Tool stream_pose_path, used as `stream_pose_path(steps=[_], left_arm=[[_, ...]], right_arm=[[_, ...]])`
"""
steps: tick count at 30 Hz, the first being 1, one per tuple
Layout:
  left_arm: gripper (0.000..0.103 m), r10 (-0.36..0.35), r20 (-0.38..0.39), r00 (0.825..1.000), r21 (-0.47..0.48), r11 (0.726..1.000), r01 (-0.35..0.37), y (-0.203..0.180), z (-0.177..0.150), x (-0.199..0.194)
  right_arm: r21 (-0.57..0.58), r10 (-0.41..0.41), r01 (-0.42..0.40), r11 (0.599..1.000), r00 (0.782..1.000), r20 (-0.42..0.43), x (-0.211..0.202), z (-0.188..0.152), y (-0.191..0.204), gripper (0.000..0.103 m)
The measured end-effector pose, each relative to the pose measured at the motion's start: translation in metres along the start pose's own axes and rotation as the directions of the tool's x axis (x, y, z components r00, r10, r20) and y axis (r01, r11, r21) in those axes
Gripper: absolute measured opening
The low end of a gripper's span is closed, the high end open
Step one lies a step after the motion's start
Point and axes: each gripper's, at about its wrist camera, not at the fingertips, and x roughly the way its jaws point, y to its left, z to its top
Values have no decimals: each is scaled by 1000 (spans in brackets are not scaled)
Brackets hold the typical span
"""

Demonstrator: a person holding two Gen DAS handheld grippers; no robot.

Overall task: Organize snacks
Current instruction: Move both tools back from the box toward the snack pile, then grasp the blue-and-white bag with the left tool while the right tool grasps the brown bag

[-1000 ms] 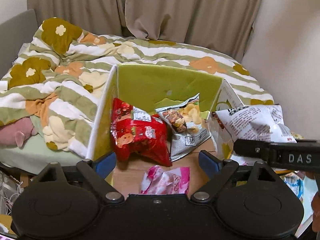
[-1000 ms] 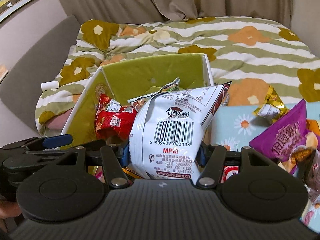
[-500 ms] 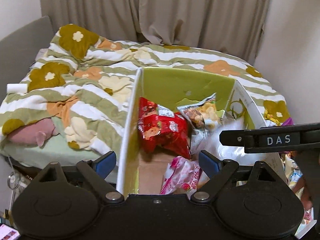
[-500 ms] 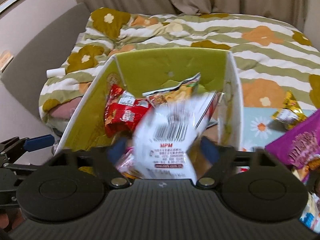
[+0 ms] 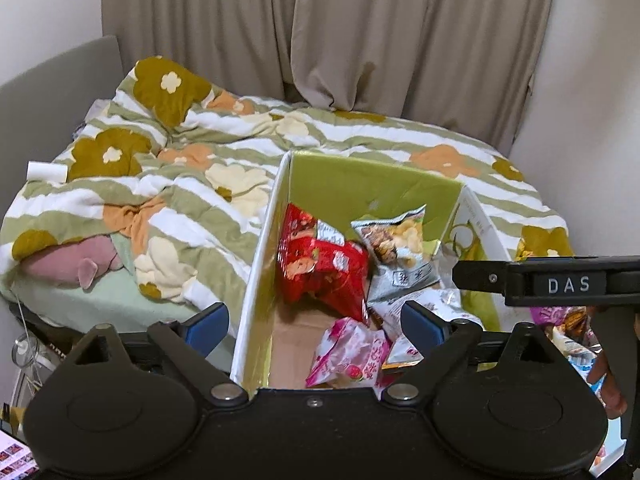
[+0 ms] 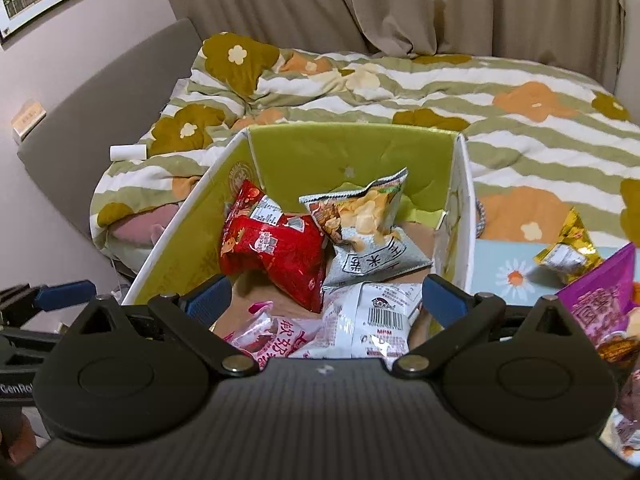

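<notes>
Inside the green box [image 6: 352, 152], the white bag [image 6: 372, 316] now lies released, because the right gripper [image 6: 324, 300] has just opened wide and holds nothing, so another snack is stored.

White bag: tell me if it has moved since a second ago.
Yes. The white bag has dropped from the right gripper, whose jaws have just been opening, down into the box.
</notes>
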Motion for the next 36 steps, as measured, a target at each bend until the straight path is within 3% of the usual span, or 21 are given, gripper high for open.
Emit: stream_pose_path(steps=[10, 18, 29, 36], left_arm=[[95, -79, 31, 996, 43, 996, 78, -17, 10, -16], [95, -170, 32, 985, 129, 978, 165, -60, 13, -22], [96, -198, 19, 980, 244, 951, 188, -166, -8, -31], [96, -198, -60, 978, 321, 924, 207, -251, -30, -11]], right_arm=[[0, -94, 94, 996, 993, 66, -54, 2, 0, 103], [101, -175, 164, 981, 979, 108, -104, -9, -31, 103], [229, -231, 199, 953, 965, 125, -159, -40, -125, 103], [263, -228, 200, 944, 970, 81, -174, -67, -208, 103]])
